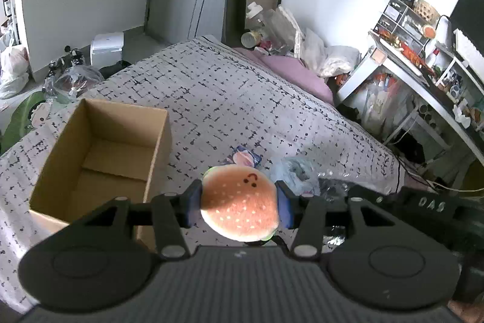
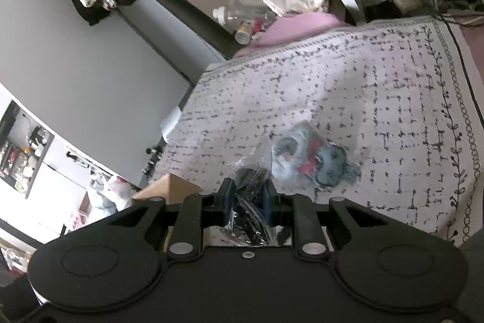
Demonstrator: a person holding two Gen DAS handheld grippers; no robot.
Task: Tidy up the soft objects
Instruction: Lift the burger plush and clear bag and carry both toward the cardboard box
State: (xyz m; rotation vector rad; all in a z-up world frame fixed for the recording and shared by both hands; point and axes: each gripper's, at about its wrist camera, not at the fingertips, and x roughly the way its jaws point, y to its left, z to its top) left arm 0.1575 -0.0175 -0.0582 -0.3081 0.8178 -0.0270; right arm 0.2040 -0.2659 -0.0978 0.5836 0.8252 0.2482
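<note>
Between the blue pads of the left gripper [image 1: 239, 202] sat a burger plush [image 1: 240, 203], pinched from both sides across its bun, so that the soft body was squeezed a little but could not slip out. It was held above the patterned bedspread [image 1: 242, 99], not touching it, and I judge the grip across the widest part was chosen because a round soft toy gives no edge to catch. To the left of this gripper, and a little ahead, stood the open cardboard box [image 1: 157, 159], its inside bare as far as the view showed; it is likely the place where the soft things should go, so the burger plush waited near its right wall, ready to be carried over the rim. The left gripper pointed forward and down over the bed, roughly level. The right gripper [image 2: 246, 202] was closed on a dark item in a clear plastic bag [image 2: 249, 199], the crinkled film bunched between its fingers; what was inside I could not tell. This gripper was rolled over, so the bed looked slanted in its view. Just ahead of it and to the right lay a grey and red plush in a bag [image 2: 314, 159] on the bedspread, apart from the fingers, not yet picked up.
</note>
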